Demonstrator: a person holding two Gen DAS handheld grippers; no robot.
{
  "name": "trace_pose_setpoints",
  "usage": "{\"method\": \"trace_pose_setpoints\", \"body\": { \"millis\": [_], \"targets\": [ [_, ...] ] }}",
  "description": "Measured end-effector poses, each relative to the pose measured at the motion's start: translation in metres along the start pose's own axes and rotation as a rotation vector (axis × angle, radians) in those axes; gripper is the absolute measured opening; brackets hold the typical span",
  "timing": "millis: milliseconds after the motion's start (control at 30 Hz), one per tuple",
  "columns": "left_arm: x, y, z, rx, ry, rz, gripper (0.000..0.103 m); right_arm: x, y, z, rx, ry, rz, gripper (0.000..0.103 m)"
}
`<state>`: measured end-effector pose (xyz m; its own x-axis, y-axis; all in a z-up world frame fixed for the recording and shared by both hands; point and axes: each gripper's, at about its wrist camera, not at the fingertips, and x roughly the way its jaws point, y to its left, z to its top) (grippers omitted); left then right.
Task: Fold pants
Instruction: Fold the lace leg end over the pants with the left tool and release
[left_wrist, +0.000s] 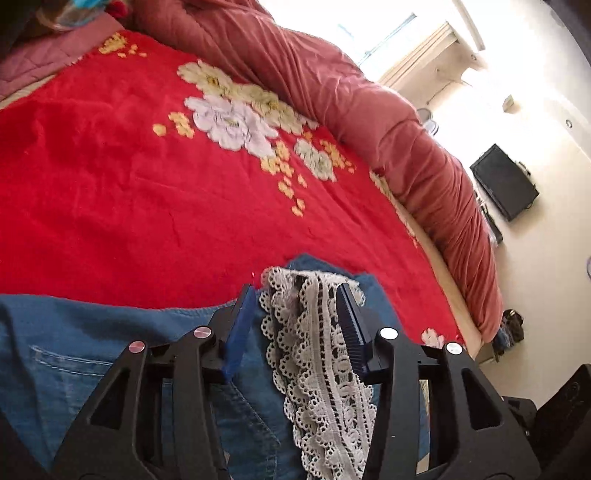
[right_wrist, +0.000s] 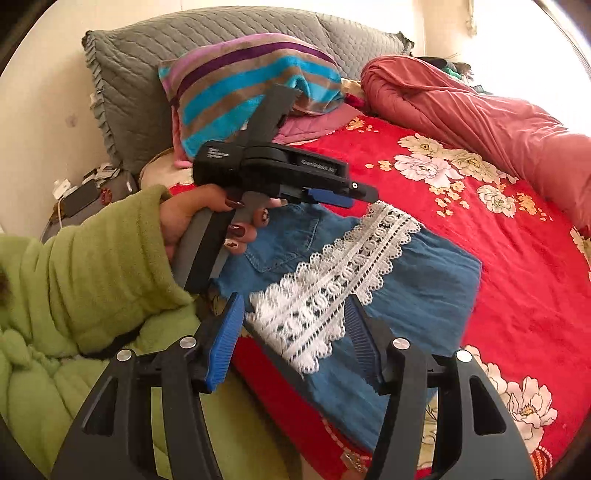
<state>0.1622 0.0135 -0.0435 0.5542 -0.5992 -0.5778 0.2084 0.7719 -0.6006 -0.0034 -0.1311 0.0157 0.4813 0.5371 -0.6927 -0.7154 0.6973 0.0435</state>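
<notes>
A: Between the left tool's (left_wrist: 295, 325) jaws, the pants (left_wrist: 110, 354). Blue denim, folded over, flat on the bed (left_wrist: 110, 184). Lace trim (left_wrist: 321, 369) runs straight down the gap.

B: Gripped?

A: No. Left jaws stand apart, pads off the cloth, lace only lies between them. Right tool (right_wrist: 295, 339) the same: jaws apart over the near lace end, nothing pinched.

B: Handling?

A: My judgement: denim is soft and limp with some weight, so it sags if lifted by one corner. Not slippery on that fuzzy red blanket, it will likely drag. The lace is openwork and could snag on the ribbed pads (right_wrist: 225, 332). Better to pinch the denim edges beside the lace, one tool per side of the fold.

B: Surroundings?

A: Far ahead of the left tool, a rolled pinkish quilt (left_wrist: 406, 147) along the bed's edge, well apart from the pants. Beyond the right tool, a striped pillow (right_wrist: 236, 85) and a grey cushion (right_wrist: 147, 66) at the head end, also well apart.

B: Obstructions?

A: Just the left hand (right_wrist: 207, 221) and its tool, hanging over the far side of the pants in the right view. Green sleeve (right_wrist: 92, 258) sits close to the right tool's left pad.
</notes>
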Motion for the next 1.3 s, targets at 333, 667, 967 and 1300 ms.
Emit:
{"method": "trace_pose_setpoints", "body": {
  "millis": [333, 667, 967, 1300],
  "targets": [
    [0.035, -0.012, 0.001, 0.048, 0.100, 0.085, 0.034, 0.052, 0.031, -0.001, -0.157, 0.086, -0.007, 0.058],
    [0.011, -0.022, 0.008, 0.079, 0.032, 0.061, 0.012, 0.066, 0.011, 0.014, -0.018, 0.055, 0.063, 0.017],
    [0.011, 0.005, 0.005, 0.022, 0.033, 0.101, 0.014, 0.078, 0.016, 0.008, -0.027, 0.072, 0.113, 0.030],
    [-0.048, -0.014, -0.018, 0.063, -0.035, 0.165, 0.019, 0.013, -0.040, -0.006, 0.094, -0.013, -0.035, 0.047]
  ]
}}
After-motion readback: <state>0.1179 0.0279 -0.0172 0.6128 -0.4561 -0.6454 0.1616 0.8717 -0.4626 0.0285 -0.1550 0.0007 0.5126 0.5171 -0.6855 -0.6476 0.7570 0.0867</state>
